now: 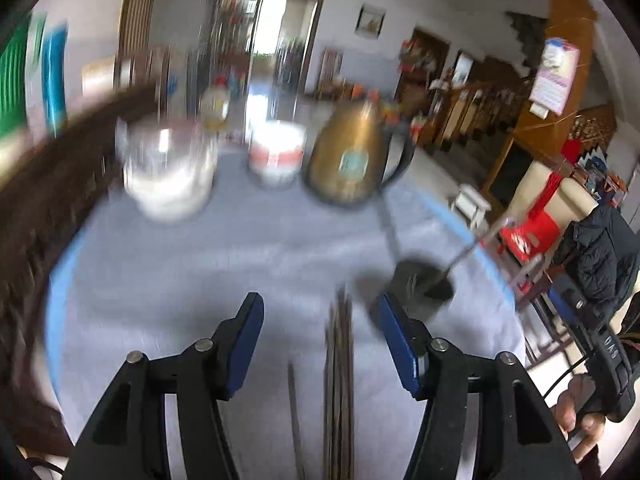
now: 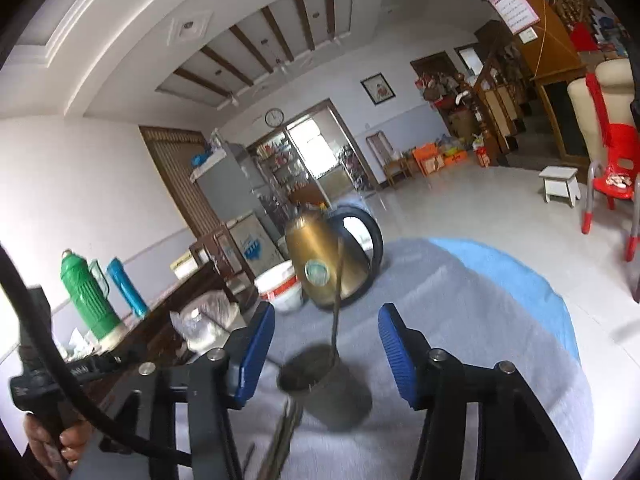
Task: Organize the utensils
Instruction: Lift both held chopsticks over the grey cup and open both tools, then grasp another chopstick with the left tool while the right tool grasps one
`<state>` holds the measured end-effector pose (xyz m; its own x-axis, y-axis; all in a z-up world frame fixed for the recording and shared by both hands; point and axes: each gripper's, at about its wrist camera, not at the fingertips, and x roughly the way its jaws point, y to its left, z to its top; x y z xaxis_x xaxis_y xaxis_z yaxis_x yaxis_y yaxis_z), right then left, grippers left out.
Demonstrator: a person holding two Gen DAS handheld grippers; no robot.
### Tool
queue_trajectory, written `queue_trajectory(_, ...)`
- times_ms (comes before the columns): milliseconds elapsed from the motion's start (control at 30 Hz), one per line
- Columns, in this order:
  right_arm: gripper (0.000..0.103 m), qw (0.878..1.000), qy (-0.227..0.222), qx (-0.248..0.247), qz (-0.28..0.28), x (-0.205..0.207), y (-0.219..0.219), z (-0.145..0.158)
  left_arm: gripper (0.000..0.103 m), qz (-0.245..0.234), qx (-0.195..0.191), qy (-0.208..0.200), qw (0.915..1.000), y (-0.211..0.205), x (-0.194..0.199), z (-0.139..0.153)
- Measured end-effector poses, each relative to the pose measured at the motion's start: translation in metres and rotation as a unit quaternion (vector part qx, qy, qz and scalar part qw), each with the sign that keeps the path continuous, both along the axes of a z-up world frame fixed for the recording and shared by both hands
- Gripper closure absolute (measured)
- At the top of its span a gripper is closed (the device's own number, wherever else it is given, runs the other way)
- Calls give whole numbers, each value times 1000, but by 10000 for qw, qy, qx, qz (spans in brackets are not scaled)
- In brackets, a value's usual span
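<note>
A dark round utensil holder stands on the grey cloth-covered table with one thin utensil leaning out of it. The holder and the upright utensil also show in the right wrist view. A bundle of dark chopsticks lies on the cloth between my left fingers; its end shows in the right wrist view. My left gripper is open above the chopsticks, empty. My right gripper is open, empty, just above and around the holder.
A gold kettle with a black handle, a white and red tub and a clear bagged container stand at the table's far side. A dark wooden cabinet with a green thermos is to the left. The table edge is at right.
</note>
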<state>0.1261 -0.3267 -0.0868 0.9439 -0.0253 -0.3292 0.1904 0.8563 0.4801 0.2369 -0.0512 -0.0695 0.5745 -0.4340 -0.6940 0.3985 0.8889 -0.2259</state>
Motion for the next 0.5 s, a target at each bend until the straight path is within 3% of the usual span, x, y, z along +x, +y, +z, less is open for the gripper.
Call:
queue_trajectory(133, 55, 9975, 532, 105, 453, 10, 20, -29, 42, 96, 608, 527, 9967, 2, -9, -58)
queue_trajectory(200, 64, 9933, 873, 6, 761, 18, 38, -45, 42, 69, 805, 716, 9942, 3, -15, -80)
queue_trajectory(267, 65, 9879, 1215, -26, 967, 27, 52, -61, 42, 95, 1012, 816, 9915, 4, -16, -95)
queue_trajectory(500, 68, 9736, 1862, 180, 1309, 46, 73, -99, 44, 63, 880, 1204, 9888, 2, 1, -123)
